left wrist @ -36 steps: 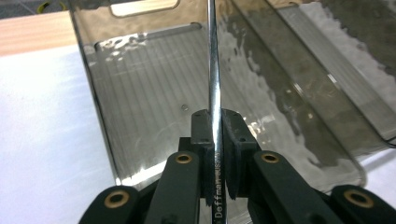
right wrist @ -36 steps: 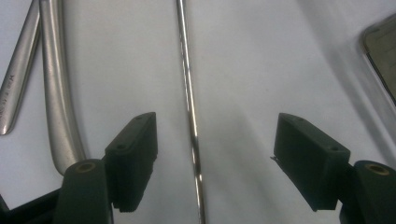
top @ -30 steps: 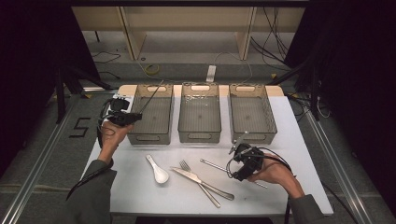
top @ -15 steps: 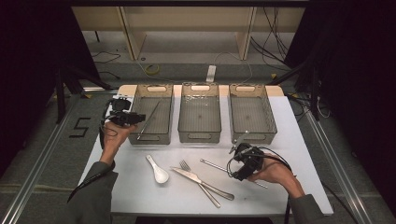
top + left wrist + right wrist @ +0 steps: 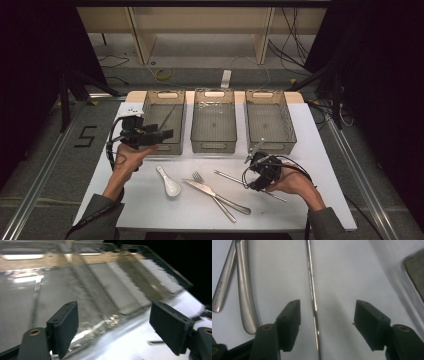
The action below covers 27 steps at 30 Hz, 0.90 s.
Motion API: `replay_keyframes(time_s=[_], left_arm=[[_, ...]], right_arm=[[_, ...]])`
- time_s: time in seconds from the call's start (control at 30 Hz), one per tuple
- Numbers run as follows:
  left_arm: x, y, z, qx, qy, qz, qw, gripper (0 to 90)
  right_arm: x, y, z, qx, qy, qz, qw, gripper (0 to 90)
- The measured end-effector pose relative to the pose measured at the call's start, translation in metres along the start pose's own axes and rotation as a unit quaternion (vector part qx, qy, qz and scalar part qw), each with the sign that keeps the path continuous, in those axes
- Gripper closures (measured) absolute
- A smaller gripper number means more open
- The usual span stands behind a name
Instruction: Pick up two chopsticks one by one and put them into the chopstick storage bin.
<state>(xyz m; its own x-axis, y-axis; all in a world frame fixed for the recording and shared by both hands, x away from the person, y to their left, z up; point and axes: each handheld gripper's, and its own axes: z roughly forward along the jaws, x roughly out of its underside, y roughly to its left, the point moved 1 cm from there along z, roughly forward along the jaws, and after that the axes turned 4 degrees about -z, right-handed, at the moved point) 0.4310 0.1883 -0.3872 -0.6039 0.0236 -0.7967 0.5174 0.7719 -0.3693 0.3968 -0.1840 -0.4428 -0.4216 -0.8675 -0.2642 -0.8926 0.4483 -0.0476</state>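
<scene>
Left gripper [image 5: 167,134]: held above the near edge of the left bin [image 5: 150,107]; the jaws have just been opening and are seen wide apart with nothing between them in the left gripper view.
Left bin: a thin metal stick [image 5: 167,116] is seen lying slanted inside it.
Right gripper [image 5: 255,154]: held low over the counter [image 5: 320,165]; the jaws have just been closing, yet a clear gap is left on each side of the metal rod [image 5: 313,293] that runs between them, so the rod is not clamped.
Metal rod: laid flat on the counter, in front of the right bin [image 5: 287,120].
Other cutlery: a white spoon [image 5: 169,182], a fork [image 5: 212,196] and a knife [image 5: 216,194] are laid near the front edge, the fork and knife crossing.
Middle bin [image 5: 215,145]: placed between the other two.
</scene>
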Motion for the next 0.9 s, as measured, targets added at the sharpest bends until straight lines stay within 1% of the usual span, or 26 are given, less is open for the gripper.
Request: replay_keyframes(time_s=[0.1, 0.17, 0.2, 0.23, 0.33, 0.37, 0.43, 0.5, 0.57, 0.67, 0.7, 0.77, 0.8, 0.83, 0.87, 0.9], left_arm=[[0.011, -0.014, -0.001, 0.017, 0.001, 0.028, 0.9995, 20.6], [0.021, -0.022, 0.0, 0.019, 0.0, 0.048, 0.9987, 20.4], [0.026, -0.025, 0.0, 0.022, 0.006, 0.057, 0.9981, 20.3], [0.03, -0.027, 0.0, 0.023, 0.008, 0.063, 0.9977, 19.7], [0.043, -0.032, -0.002, 0.036, 0.009, 0.062, 0.9974, 18.7], [0.046, -0.034, -0.002, 0.039, 0.012, 0.067, 0.9969, 18.4], [0.051, -0.037, -0.003, 0.044, 0.02, 0.078, 0.9958, 18.4], [0.055, -0.039, -0.004, 0.047, 0.021, 0.081, 0.9953, 18.4], [0.057, -0.042, -0.005, 0.045, 0.016, 0.088, 0.995, 18.4], [0.059, -0.044, -0.008, 0.046, 0.009, 0.092, 0.9946, 18.4], [0.06, -0.044, -0.008, 0.046, 0.009, 0.094, 0.9944, 18.4], [0.062, -0.046, -0.008, 0.047, 0.013, 0.097, 0.9941, 18.3], [0.062, -0.047, -0.008, 0.046, 0.015, 0.1, 0.9938, 18.2], [0.063, -0.048, -0.007, 0.044, 0.016, 0.104, 0.9935, 18.1], [0.063, -0.049, -0.007, 0.044, 0.017, 0.108, 0.993, 18.1], [0.063, -0.05, -0.007, 0.043, 0.018, 0.112, 0.9926, 18.1]], right_arm=[[0.0, -0.001, 0.003, -0.002, 0.004, -0.005, 1.0, 45.3], [-0.001, -0.001, 0.005, -0.001, 0.013, -0.004, 0.9999, 47.7], [-0.002, -0.001, 0.007, -0.001, 0.017, -0.004, 0.9998, 49.2], [-0.003, 0.0, 0.008, -0.003, 0.019, -0.008, 0.9998, 50.4], [-0.005, 0.002, 0.01, -0.005, 0.025, -0.018, 0.9995, 55.1], [-0.006, 0.002, 0.011, -0.009, 0.027, -0.019, 0.9994, 56.4], [-0.007, 0.002, 0.013, -0.009, 0.031, -0.018, 0.9993, 58.4], [-0.008, 0.003, 0.015, -0.009, 0.037, -0.015, 0.9992, 60.0], [-0.008, 0.004, 0.017, -0.011, 0.04, -0.015, 0.999, 61.7], [-0.009, 0.003, 0.018, -0.01, 0.045, -0.018, 0.9987, 65.1], [-0.009, 0.004, 0.019, -0.01, 0.048, -0.017, 0.9987, 66.3], [-0.009, 0.005, 0.02, -0.01, 0.055, -0.024, 0.9981, 68.6], [-0.009, 0.006, 0.021, -0.011, 0.053, -0.019, 0.9983, 69.9], [-0.009, 0.005, 0.022, -0.012, 0.057, -0.023, 0.998, 71.2], [-0.009, 0.006, 0.022, -0.012, 0.058, -0.022, 0.998, 72.2], [-0.01, 0.006, 0.023, -0.013, 0.061, -0.028, 0.9977, 73.2]])
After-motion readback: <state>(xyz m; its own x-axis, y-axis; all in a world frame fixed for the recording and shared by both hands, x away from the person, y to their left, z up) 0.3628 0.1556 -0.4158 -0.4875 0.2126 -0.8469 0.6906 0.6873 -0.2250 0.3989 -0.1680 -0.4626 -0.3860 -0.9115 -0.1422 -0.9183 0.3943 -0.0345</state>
